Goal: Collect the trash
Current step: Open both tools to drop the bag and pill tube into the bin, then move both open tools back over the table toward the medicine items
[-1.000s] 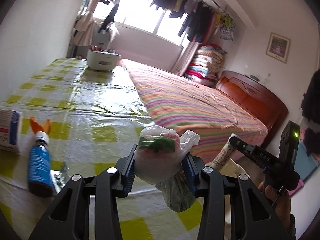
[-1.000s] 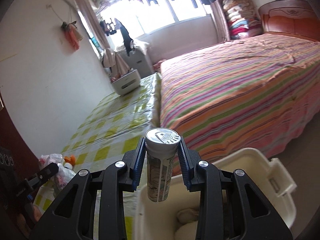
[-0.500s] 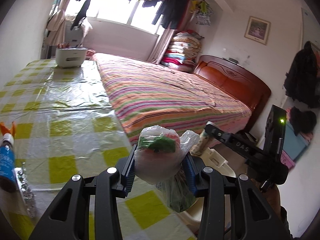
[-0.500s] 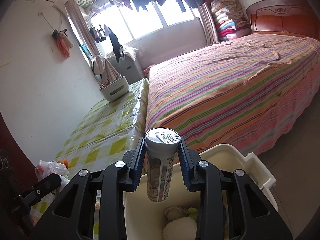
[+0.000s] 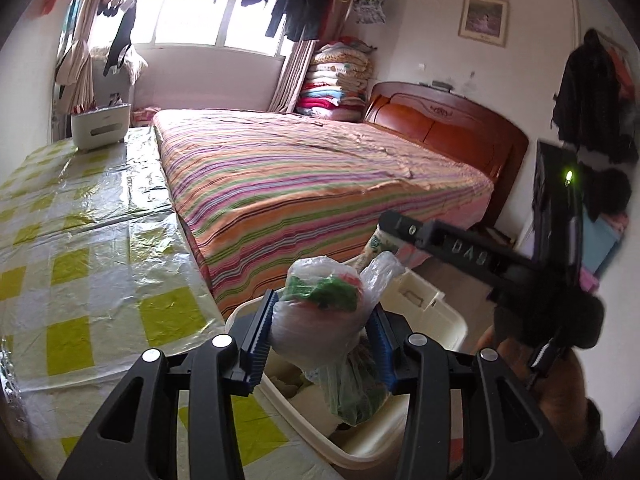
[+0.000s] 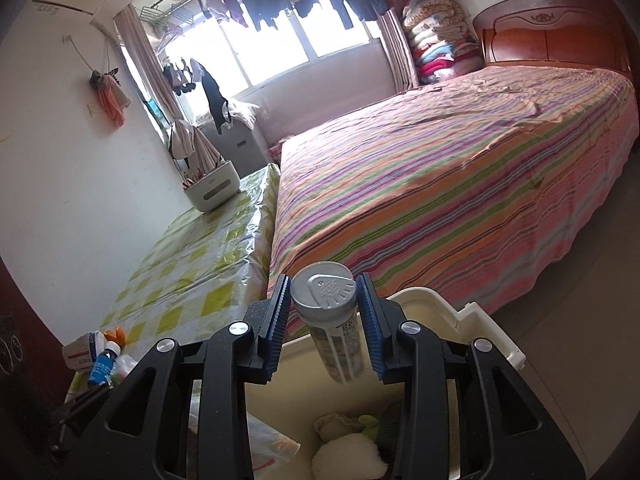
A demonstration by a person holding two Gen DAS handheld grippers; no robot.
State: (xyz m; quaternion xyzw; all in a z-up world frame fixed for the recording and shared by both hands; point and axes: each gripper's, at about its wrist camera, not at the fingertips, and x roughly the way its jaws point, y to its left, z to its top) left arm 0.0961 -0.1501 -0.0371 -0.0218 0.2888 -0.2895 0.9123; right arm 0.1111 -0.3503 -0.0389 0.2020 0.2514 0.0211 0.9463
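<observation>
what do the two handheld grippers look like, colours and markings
Both the left gripper and right gripper are matte black plastic, with two cut-out linkage arms each, round silver pivot screws and ribbed blue pads on the fingers. In the left wrist view the right gripper shows embossed lettering along its side and a small green light on its upright black body. A dark sleeve covers the wrist behind it.

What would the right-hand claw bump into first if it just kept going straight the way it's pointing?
Probably the far wall of the cream bin just beyond the right gripper, then the striped bed; depth is uncertain. The tube sits between its jaws.
</observation>
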